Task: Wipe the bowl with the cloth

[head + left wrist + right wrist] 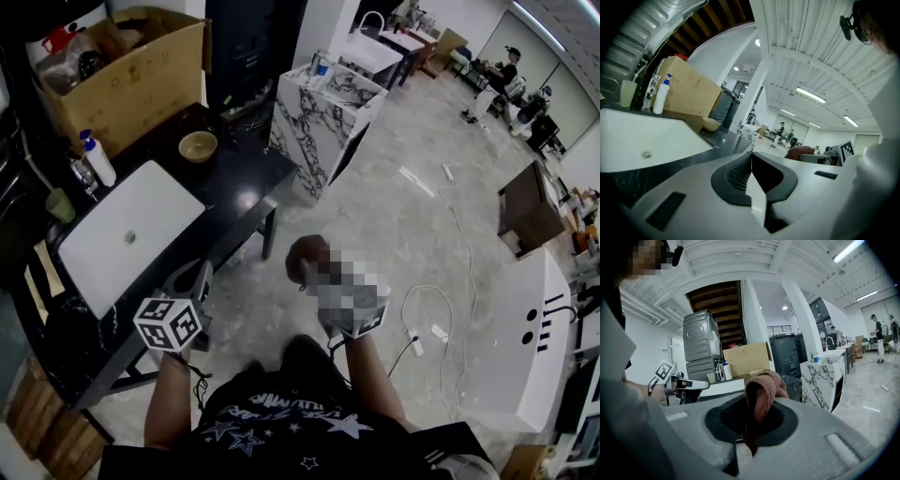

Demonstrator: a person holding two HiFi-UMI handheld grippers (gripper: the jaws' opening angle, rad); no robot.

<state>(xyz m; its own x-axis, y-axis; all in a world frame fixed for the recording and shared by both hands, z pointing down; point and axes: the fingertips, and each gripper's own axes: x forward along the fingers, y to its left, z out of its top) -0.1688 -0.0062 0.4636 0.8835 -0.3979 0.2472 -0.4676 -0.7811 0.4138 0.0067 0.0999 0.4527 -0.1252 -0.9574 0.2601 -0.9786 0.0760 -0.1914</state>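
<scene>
A tan bowl (198,146) stands on the black counter (246,183), past the far end of a white sink (131,234). In the left gripper view the bowl (711,123) shows small and far ahead. My left gripper (200,277) hovers at the counter's near edge beside the sink, jaws shut with nothing between them (751,155). My right gripper (321,277) is held over the floor, right of the counter, and is shut on a bunched reddish-brown cloth (761,389). The cloth (307,257) sticks out past the jaws. Both grippers are well short of the bowl.
A spray bottle (97,159), a green cup (60,205) and a big cardboard box (131,80) stand along the counter's far side. A marble-patterned island (323,117) stands beyond the counter. Cables (441,309) lie on the floor, and people stand far off (506,70).
</scene>
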